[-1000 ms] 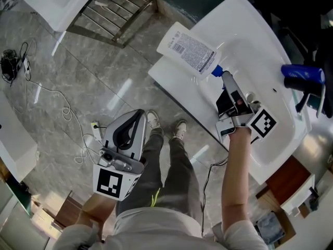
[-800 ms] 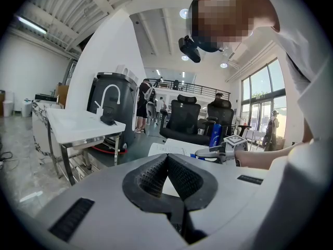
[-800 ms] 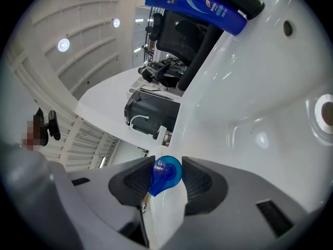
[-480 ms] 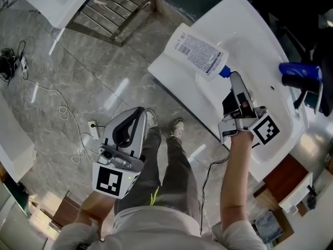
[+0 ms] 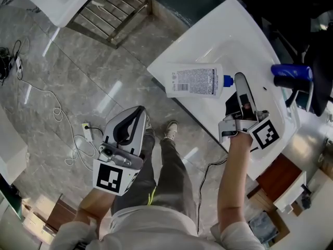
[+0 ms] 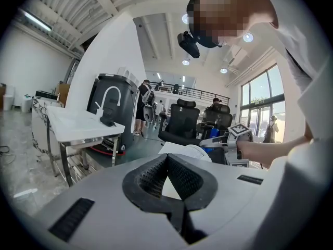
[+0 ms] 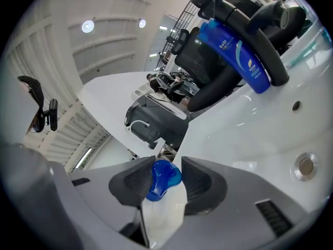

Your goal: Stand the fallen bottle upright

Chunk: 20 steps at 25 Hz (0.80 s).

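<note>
One relation decided the coming move: the white bottle [image 5: 192,81] lay on its side, its long axis roughly level and crosswise to the right claw [image 5: 238,85], with the blue cap [image 5: 227,80] at the claw's tips and the base pointing off to the person's left. In the head view the base end showed out past the front edge of the white surface [image 5: 250,25]; whether any part of the bottle touched that surface could not be told. The right gripper view showed the cap [image 7: 162,180] sitting between the pads of the right claw [image 7: 164,175], the jaws partly apart and closed onto cap and neck, with the bottle's white shoulder [image 7: 164,217] just beneath. So the right claw gripped the bottle by its top end and held nothing else. The left claw [image 5: 136,116] was well apart from the bottle, low by the person's legs above the floor [image 5: 78,61]; in its own view the left claw [image 6: 167,163] had its jaws meeting at the tips with nothing between them. The right hand was by far the nearer. Judging from this, righting the bottle called for a swing that brought the base down under the cap and inward over the surface, clear of the blue bottle [image 5: 291,73] at the back, before any release
</note>
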Motion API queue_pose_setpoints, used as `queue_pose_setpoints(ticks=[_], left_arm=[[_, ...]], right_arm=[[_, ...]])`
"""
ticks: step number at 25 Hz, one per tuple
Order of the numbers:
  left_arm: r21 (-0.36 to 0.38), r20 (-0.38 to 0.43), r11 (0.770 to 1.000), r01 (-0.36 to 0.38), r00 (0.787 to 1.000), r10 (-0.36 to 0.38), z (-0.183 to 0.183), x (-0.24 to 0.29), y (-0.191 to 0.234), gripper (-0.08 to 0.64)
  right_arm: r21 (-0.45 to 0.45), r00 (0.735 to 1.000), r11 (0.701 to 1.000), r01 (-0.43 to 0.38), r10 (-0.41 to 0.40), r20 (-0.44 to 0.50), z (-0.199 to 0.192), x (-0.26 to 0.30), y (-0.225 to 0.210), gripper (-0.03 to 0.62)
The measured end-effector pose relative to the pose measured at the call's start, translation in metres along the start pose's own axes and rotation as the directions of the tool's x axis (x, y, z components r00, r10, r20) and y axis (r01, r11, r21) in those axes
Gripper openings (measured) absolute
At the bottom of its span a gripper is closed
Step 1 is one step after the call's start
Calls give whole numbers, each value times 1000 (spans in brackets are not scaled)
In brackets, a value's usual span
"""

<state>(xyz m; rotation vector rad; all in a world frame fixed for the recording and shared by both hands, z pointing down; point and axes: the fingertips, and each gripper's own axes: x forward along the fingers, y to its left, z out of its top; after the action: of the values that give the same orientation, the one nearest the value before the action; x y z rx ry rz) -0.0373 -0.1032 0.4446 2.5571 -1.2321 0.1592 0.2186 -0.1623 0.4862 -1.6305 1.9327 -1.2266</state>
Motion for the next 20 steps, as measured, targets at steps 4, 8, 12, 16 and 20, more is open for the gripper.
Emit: queue_pose_setpoints(ticks=[4, 8, 12, 16, 20], left_arm=[[-36, -20, 999, -1, 1000, 1, -4, -7, 4, 15], [-45, -16, 999, -9, 1000, 8, -3, -13, 12, 15], [-53, -21, 998, -16, 1000, 15, -7, -17, 19, 15], [-37, -8, 999, -25, 1000, 25, -6, -20, 30, 15], [-34, -2, 999, -24, 1000, 24, -7, -20, 35, 15]], right_arm=[[-45, 999, 999, 30, -29, 35, 9, -1, 8, 170], [-125, 995, 988, 86, -78, 68, 17, -2, 12, 170], [-212, 988, 969, 130, -107, 114, 29, -2, 17, 170], [-294, 984, 945, 145, -106, 145, 36, 4, 31, 169], [-366, 979, 915, 168, -112, 170, 41, 10, 45, 169]])
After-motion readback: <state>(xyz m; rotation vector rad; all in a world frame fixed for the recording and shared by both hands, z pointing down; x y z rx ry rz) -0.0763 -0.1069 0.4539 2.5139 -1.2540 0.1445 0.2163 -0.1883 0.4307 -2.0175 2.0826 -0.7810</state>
